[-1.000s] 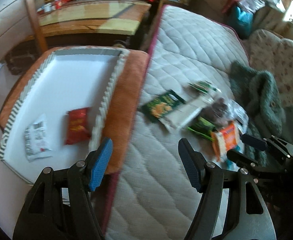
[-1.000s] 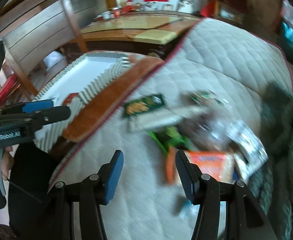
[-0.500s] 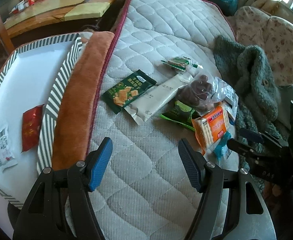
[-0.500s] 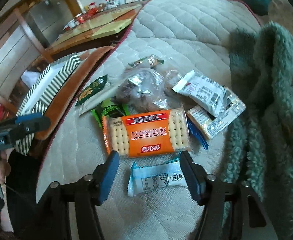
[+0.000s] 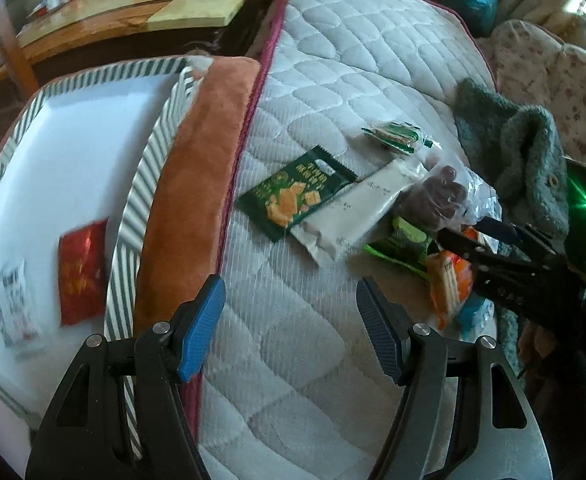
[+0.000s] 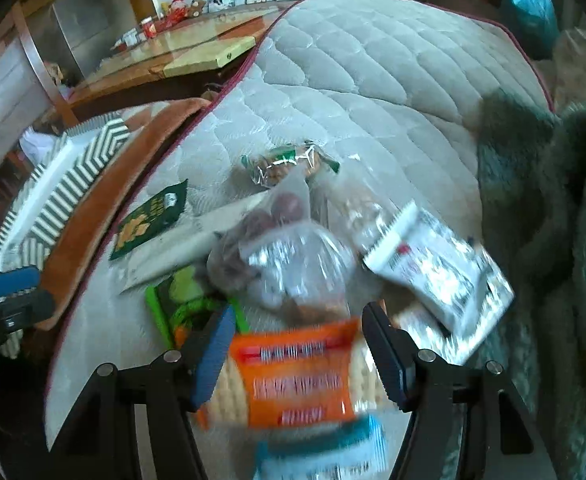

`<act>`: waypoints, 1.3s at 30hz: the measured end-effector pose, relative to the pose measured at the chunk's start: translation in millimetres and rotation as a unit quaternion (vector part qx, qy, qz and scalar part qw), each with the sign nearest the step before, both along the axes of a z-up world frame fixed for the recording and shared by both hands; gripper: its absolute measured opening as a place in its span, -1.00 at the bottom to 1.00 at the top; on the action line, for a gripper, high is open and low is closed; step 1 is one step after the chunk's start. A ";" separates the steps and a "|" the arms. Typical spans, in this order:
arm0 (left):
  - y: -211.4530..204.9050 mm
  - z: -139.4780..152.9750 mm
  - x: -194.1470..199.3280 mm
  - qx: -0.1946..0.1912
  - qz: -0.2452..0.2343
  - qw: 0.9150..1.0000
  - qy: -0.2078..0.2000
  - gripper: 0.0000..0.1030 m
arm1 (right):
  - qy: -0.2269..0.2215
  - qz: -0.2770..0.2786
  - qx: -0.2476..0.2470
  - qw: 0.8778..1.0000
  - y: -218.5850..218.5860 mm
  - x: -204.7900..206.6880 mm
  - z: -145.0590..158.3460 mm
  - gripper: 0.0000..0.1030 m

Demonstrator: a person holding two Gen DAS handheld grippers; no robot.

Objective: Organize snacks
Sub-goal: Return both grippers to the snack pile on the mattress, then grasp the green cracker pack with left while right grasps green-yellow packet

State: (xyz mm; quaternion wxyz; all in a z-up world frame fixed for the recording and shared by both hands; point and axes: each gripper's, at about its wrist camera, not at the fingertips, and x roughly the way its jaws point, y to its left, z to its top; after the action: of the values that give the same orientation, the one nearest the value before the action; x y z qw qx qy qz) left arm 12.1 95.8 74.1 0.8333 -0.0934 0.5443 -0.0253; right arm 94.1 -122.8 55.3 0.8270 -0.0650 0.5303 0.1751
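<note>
Several snack packs lie in a heap on the grey quilted mattress (image 5: 333, 60): a dark green cracker bag (image 5: 297, 196), a long white pack (image 5: 353, 216), a clear bag of brown pieces (image 6: 285, 264), a silver-white packet (image 6: 433, 268) and a blue-white packet (image 6: 333, 456). My right gripper (image 6: 297, 344) stands open low over the orange cracker pack (image 6: 293, 380), which lies between its fingers; no pressing shows. My left gripper (image 5: 289, 328) is open and empty above bare quilt. A white tray with a striped rim (image 5: 153, 152) holds a red packet (image 5: 81, 272) and a white packet (image 5: 13, 304).
The tray rests on an orange-brown cushion (image 5: 189, 200) left of the mattress. A teal fleece garment (image 5: 525, 160) lies against the heap's right side. A wooden table (image 5: 133, 4) with small items stands behind.
My right gripper has dropped toward the heap, widened its jaws and now straddles the orange pack. My left gripper has swung from the tray's edge to over the quilt, staying open.
</note>
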 end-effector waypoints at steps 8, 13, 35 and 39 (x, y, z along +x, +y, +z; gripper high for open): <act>-13.1 -9.3 55.7 0.014 -0.132 0.991 -0.004 0.33 | 0.062 0.027 -0.027 0.997 -25.0 -33.7 -16.5 0.24; -18.0 -25.9 85.8 0.010 -0.200 0.980 0.007 0.33 | 0.068 -0.004 -0.003 0.998 -55.0 -48.2 -11.1 0.24; -22.0 -56.6 118.3 0.051 -0.263 0.963 0.036 0.34 | 0.071 0.030 0.070 0.995 -16.8 -44.0 1.1 0.26; -17.4 -59.2 121.7 0.030 -0.246 0.968 0.050 0.12 | 0.072 0.033 0.085 0.993 -8.4 -38.6 2.4 0.26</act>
State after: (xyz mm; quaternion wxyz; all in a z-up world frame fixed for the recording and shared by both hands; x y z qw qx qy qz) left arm 133.7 78.4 14.9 0.7754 0.0670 0.5922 -0.2087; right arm 55.5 -131.2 57.8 0.7827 0.0013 0.5695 0.2510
